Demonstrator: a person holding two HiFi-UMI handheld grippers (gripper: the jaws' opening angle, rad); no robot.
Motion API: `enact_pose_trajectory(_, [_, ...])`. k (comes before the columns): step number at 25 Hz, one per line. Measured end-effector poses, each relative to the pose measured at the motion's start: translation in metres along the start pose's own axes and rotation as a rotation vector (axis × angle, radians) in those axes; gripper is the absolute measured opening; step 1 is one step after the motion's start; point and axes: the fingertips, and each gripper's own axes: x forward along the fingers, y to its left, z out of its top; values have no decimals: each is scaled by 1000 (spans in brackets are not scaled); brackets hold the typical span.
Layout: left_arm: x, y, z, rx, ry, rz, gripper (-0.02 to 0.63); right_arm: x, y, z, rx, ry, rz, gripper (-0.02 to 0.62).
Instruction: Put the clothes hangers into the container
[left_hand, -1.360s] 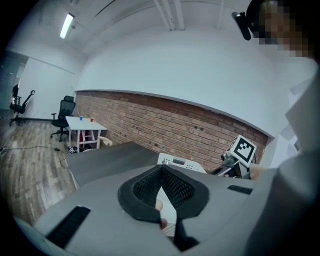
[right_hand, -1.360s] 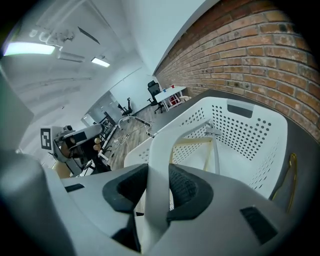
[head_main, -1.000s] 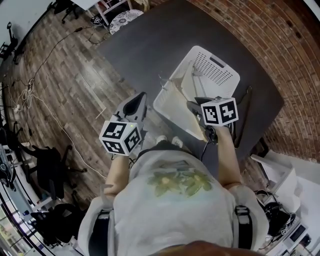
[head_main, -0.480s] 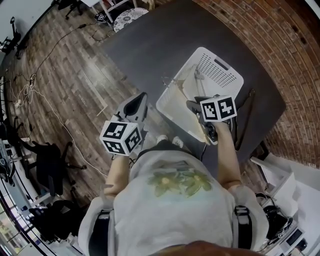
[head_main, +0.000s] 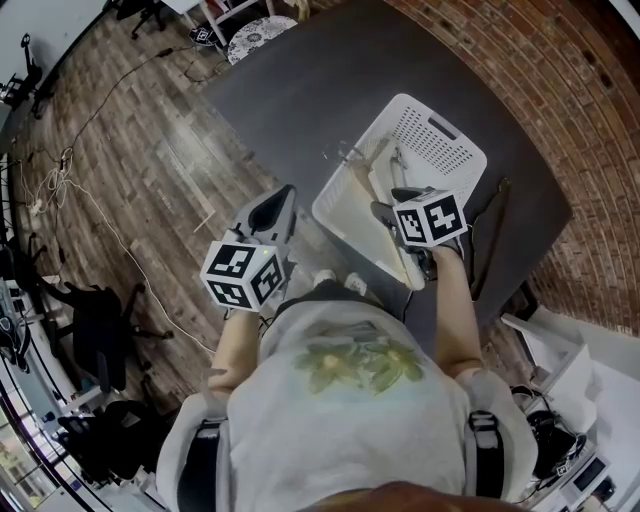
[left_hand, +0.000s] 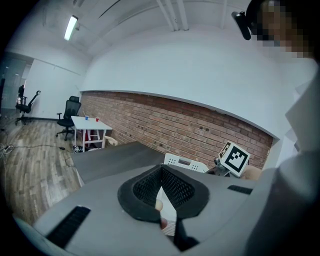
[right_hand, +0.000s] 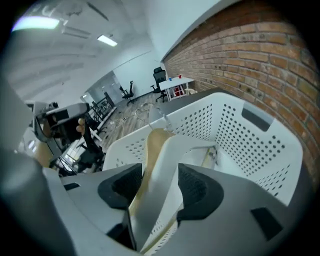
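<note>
right claw (right_hand: 160, 187) just opened, straddling wooden hanger (right_hand: 152, 145) and container (right_hand: 260, 145) rim; left claw (left_hand: 161, 175) closed, empty. wooden hanger likely stiff, light, smooth: grip at shoulder.

The person wears a pale grey short-sleeved T-shirt (head_main: 350, 420) with a yellow-green print on its front (dark harness straps (head_main: 487, 450) cross both shoulders), while the grey left gripper (head_main: 272, 205) and right gripper (head_main: 388, 212), black-padded at the jaws, each bear a white cube of black square markers.

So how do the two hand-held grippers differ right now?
The left hand-held gripper has its jaws shut and empty. The right hand-held gripper has jaws that have just been opening, loose around a wooden hanger. The left is held clear of the white basket, the right directly over it. Both bear a marker cube.
</note>
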Motion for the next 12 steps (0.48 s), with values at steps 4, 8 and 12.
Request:
enact_pose_trajectory(4, [-1, -2, -1, 1, 1, -6, 29, -8, 1, 1, -131, 7, -110, 224])
enact_pose_trajectory(8, [-2, -7, -1, 5, 0, -18, 29, -28, 0, 13, -186, -72, -201, 222])
enact_pose_trajectory(12, [-3, -15, -1, 10, -3, -34, 29, -57, 14, 32, -235, -247, -199, 208])
